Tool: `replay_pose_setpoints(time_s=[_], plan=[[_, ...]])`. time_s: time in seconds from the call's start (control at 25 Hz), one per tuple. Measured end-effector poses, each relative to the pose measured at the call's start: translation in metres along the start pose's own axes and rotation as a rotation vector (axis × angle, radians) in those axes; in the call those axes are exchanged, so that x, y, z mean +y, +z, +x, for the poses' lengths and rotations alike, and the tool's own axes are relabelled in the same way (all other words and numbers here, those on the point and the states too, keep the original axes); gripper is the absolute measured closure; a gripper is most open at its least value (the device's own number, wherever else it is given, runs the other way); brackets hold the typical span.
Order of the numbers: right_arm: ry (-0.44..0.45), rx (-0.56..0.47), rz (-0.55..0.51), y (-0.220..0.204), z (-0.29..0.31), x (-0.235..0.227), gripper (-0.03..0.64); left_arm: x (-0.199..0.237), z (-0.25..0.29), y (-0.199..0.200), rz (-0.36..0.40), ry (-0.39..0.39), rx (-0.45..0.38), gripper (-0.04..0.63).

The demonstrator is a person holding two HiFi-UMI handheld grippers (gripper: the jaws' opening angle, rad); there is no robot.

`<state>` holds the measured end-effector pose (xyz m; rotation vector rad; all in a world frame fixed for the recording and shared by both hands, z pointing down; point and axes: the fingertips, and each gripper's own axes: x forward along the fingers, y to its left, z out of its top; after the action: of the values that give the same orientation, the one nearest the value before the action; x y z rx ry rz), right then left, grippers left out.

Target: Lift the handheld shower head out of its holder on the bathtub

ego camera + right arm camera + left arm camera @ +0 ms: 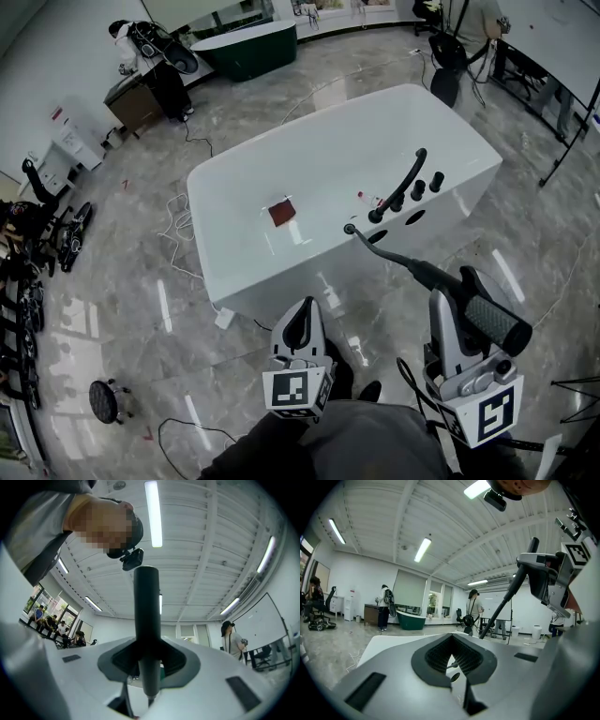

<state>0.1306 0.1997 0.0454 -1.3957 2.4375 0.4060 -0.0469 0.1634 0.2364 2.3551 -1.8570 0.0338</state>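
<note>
A white bathtub stands ahead of me, with a black faucet spout and black knobs on its right rim. My right gripper is shut on the black handheld shower head, which is lifted clear of the tub. Its thin neck and hose slope down to the rim. In the right gripper view the shower head stands upright, clamped between the jaws. My left gripper hovers short of the tub's near side, jaws together with nothing in them; its own view shows the shower head slanting at the right.
A dark red patch lies inside the tub. A green bathtub and a standing person are at the back left. Cables trail over the marble floor, with wheeled chairs far left and a small stool nearby.
</note>
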Motion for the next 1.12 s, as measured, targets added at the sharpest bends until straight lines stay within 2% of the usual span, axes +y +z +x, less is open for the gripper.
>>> replay_pose_setpoints(time_s=[0.2, 0.36, 0.68, 0.88, 1.12], plan=[[-0.009, 0.092, 0.036, -0.035, -0.01, -0.003, 0.483, -0.018, -0.009, 0.048, 0.051, -0.009, -0.111, 0.592], [-0.026, 0.17, 0.058, -0.057, -0.01, -0.005, 0.483, -0.028, -0.016, 0.074, 0.041, -0.02, -0.168, 0.592], [-0.005, 0.193, 0.072, -0.066, -0.002, 0.007, 0.483, -0.028, -0.018, 0.068, 0.047, -0.04, -0.166, 0.592], [0.009, 0.213, 0.074, -0.066, -0.006, 0.001, 0.483, -0.047, -0.018, 0.069, 0.058, -0.06, -0.155, 0.592], [0.029, 0.29, 0.099, -0.089, -0.007, 0.005, 0.483, -0.053, -0.016, 0.072, 0.063, -0.08, -0.143, 0.592]])
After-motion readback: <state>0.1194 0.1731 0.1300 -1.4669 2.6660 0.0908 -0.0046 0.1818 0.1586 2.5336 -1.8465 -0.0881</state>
